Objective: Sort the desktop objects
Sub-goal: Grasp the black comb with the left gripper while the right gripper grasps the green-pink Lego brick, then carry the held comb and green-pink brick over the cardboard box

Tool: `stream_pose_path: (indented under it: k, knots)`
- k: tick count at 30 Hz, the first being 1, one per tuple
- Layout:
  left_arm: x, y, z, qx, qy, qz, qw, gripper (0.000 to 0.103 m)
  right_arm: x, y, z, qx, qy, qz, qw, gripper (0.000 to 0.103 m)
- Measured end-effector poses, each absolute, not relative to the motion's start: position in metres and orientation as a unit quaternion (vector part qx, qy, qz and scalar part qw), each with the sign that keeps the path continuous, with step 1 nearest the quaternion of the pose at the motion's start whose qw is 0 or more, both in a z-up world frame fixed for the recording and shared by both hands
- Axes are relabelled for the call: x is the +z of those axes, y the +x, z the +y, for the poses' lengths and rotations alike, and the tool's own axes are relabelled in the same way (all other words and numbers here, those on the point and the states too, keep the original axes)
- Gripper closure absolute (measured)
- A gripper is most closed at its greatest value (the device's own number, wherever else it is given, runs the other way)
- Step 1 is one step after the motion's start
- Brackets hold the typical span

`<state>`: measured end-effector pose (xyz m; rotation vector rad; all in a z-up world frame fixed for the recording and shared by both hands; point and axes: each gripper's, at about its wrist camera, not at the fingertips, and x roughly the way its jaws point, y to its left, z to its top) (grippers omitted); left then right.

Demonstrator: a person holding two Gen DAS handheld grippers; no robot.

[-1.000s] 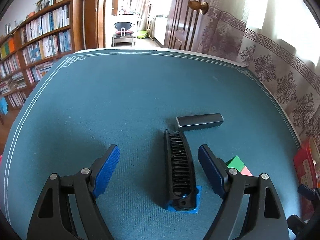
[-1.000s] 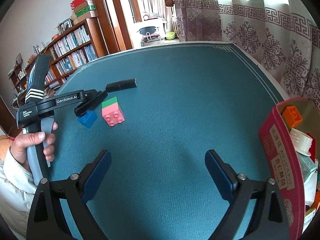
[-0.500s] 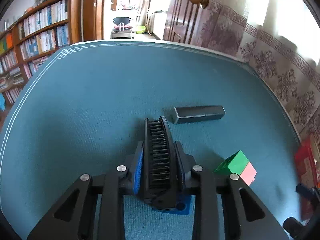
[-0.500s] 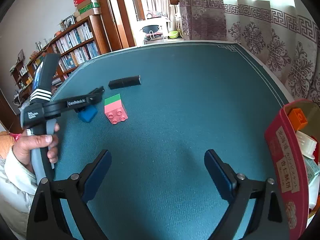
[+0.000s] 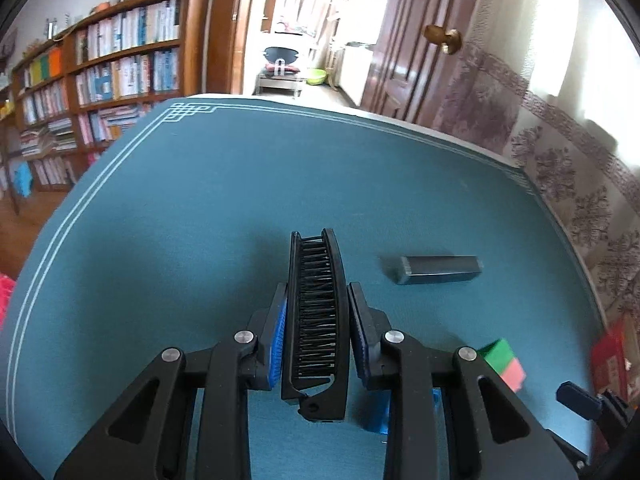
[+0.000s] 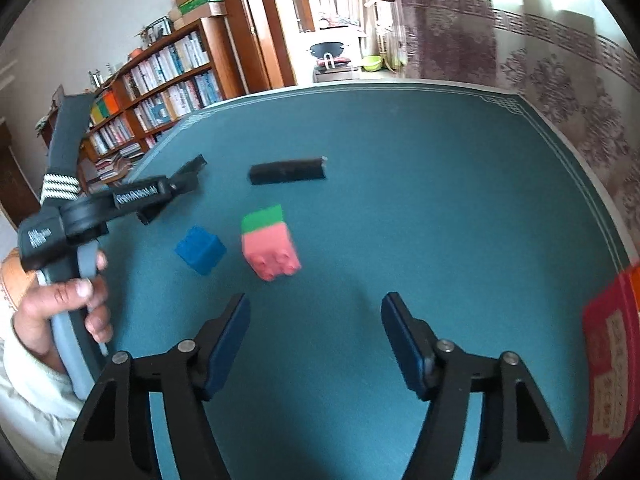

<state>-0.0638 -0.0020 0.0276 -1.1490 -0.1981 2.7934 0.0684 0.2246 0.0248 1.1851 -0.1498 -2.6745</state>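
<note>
The left gripper [image 5: 316, 332], wide open a second ago, now clamps the black folding hairbrush [image 5: 316, 312] at six o'clock on the teal mat [image 5: 192, 216], so its sorting has begun. The right gripper [image 6: 316, 336] is closing on nothing, the pink-and-green brick [image 6: 270, 244] at twelve. "GenRobot.AI" marks the left tool.

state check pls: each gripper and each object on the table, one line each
left gripper: shut on the black comb
black comb: clamped, lifted off the blue block
right gripper: closing, nothing between its fingers
blue block: resting on the table, free
pink and green block: lying on its side, studs toward the camera
black bar: lying flat, untouched
red box: at table edge, contents not visible
</note>
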Motion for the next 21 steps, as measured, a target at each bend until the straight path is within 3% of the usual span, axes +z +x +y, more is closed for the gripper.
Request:
stream_pose_path:
  k: [7,12,17,21]
  knots:
    - [0.022,-0.067,-0.006,0.919,-0.385,-0.067,0.040,0.073,0.026,0.047,0.195,-0.913,0.388,-0.019,0.126,0.032]
    - [0.023,-0.068,0.002,0.921,-0.383,-0.056,0.039,0.073,0.015,0.021,0.192,-0.909,0.401,-0.017,0.109,0.045]
    - [0.024,-0.066,0.007,0.923,-0.381,-0.045,0.042,0.073,0.009,0.013,0.186,-0.903,0.412,-0.015,0.124,0.066]
    - [0.025,-0.066,0.008,0.923,-0.380,-0.043,0.044,0.073,0.008,0.019,0.186,-0.903,0.411,-0.013,0.129,0.067]
